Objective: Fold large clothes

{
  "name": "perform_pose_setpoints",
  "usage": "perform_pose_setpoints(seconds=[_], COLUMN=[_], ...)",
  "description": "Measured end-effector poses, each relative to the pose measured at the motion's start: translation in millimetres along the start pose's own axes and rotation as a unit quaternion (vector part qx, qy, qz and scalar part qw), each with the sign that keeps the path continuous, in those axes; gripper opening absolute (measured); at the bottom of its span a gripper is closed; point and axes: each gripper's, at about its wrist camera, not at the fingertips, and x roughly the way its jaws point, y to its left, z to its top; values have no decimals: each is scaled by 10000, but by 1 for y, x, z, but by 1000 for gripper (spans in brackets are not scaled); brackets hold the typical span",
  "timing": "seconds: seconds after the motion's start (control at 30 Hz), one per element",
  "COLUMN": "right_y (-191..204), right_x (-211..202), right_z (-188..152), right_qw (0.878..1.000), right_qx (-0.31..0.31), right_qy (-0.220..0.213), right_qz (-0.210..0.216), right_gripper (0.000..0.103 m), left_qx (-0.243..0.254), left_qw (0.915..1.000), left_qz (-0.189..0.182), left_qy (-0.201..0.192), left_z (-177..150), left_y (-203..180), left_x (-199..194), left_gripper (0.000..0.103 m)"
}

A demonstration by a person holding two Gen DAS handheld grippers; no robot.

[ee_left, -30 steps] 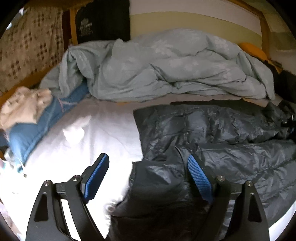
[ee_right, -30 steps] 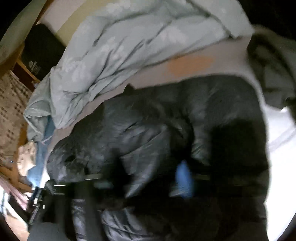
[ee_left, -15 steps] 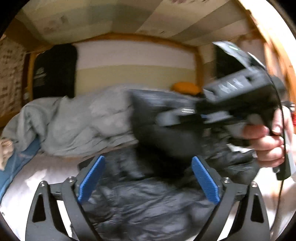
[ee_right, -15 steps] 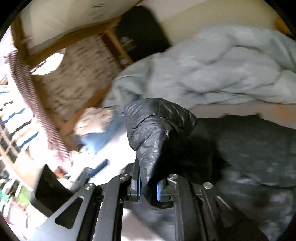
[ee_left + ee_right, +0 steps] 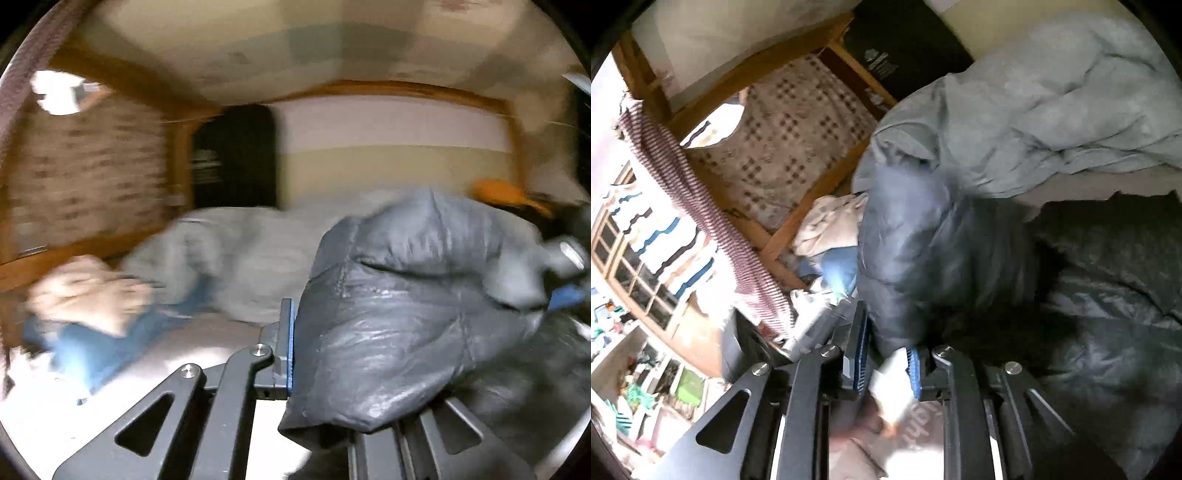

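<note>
A dark grey puffer jacket (image 5: 399, 325) lies on a white bed, with one part lifted. My left gripper (image 5: 317, 350) is shut on a fold of the jacket; only its left finger (image 5: 286, 347) shows, the other is hidden under the cloth. My right gripper (image 5: 886, 360) is shut on another part of the jacket (image 5: 908, 258), with a white label (image 5: 892, 384) between the blue pads. The rest of the jacket (image 5: 1108, 302) spreads to the right on the bed. The left wrist view is blurred.
A crumpled pale blue duvet (image 5: 1052, 103) lies along the back of the bed. A blue and cream heap of clothes (image 5: 88, 310) sits at the left. A wooden bed frame (image 5: 783, 229) and a patterned cloth (image 5: 790, 136) stand at the left.
My left gripper, open half a second ago, has closed on the jacket and lifted it. My right gripper holds the jacket as before and has swung with it.
</note>
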Motion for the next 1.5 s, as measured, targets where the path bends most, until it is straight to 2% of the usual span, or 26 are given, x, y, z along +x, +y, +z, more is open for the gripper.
perform_pose_setpoints(seconds=[0.03,0.1,0.17,0.23,0.3,0.43,0.53,0.67,0.7,0.73,0.77,0.8,0.83,0.87,0.9,1.0,1.1,1.17,1.23,1.27,1.3,1.33,1.37,1.4,1.47,1.5], right_y=[-2,-6,-16,-33,-59,-95,-118,-145,-151,-160,-169,-172,-171,-167,-164,-145,-124,-106,-92,-83,-69,-56,-39,-30,-13,-7], right_x=[0,1,7,25,53,105,145,197,206,212,219,223,225,227,229,229,218,210,202,194,180,166,144,130,104,96], right_z=[3,10,18,26,39,58,64,70,68,66,63,63,63,61,58,46,32,22,18,17,18,18,19,20,21,21], right_qw=[9995,9961,9885,9765,9676,9539,9370,9059,9021,9020,9050,9068,9056,9023,9021,9049,9194,9205,9132,9072,9045,9125,9322,9468,9721,9759], right_qx=[-111,-269,-446,-483,-218,-18,-135,-381,-324,-156,122,182,66,-230,-417,-813,-649,-801,-1031,-1156,-1307,-1346,-1274,-1174,-950,-926], right_qy=[-114,-333,-484,-475,-46,486,923,1483,1589,1767,1978,1980,1899,1825,1866,2108,2404,2599,2468,2257,1834,1436,952,734,431,353], right_qz=[-256,-766,-1365,-2046,-2513,-2960,-3368,-3949,-3999,-3936,-3763,-3718,-3793,-3900,-3868,-3606,-3045,-2804,-3075,-3357,-3621,-3587,-3252,-2904,-2099,-1947], right_gripper=[19,29,63,63,63,63,63,63,63,63,58,53,35,6,3,3,3,3,3,3,3,11,18,22,45,53], left_qx=[-192,-685,-980,-1118,-1199,-1055,-895,-987,-987,-984,-982,-988,-998,-1003,-1012,-1123,-1270,-1255,-1274,-1284,-1311,-1338,-1368,-1388,-1429,-1428], left_qw=[9996,9955,9903,9855,9830,9861,9880,9878,9878,9878,9878,9878,9878,9878,9878,9870,9871,9880,9887,9890,9891,9890,9887,9885,9877,9875], left_qz=[202,616,871,1079,1120,1042,1040,921,921,919,912,894,879,867,864,829,708,658,538,453,330,236,127,52,-175,-263], left_qy=[10,199,464,682,826,746,705,772,775,784,799,807,809,810,814,793,666,610,571,571,578,586,594,596,609,617], left_z=[3,9,8,5,2,0,3,4,4,3,3,3,3,3,3,3,6,7,7,7,6,6,6,6,6,6], left_y=[14,47,72,88,96,83,80,82,82,83,84,85,86,85,85,88,93,93,92,90,89,88,87,85,84,84], left_x=[3,12,20,28,33,28,30,33,34,35,36,36,36,36,36,33,26,24,21,21,20,20,20,19,19,19], left_gripper=[6,6,6,6,6,6,6,6,6,6,6,6,6,6,6,6,6,6,6,6,6,6,6,6,6,6])
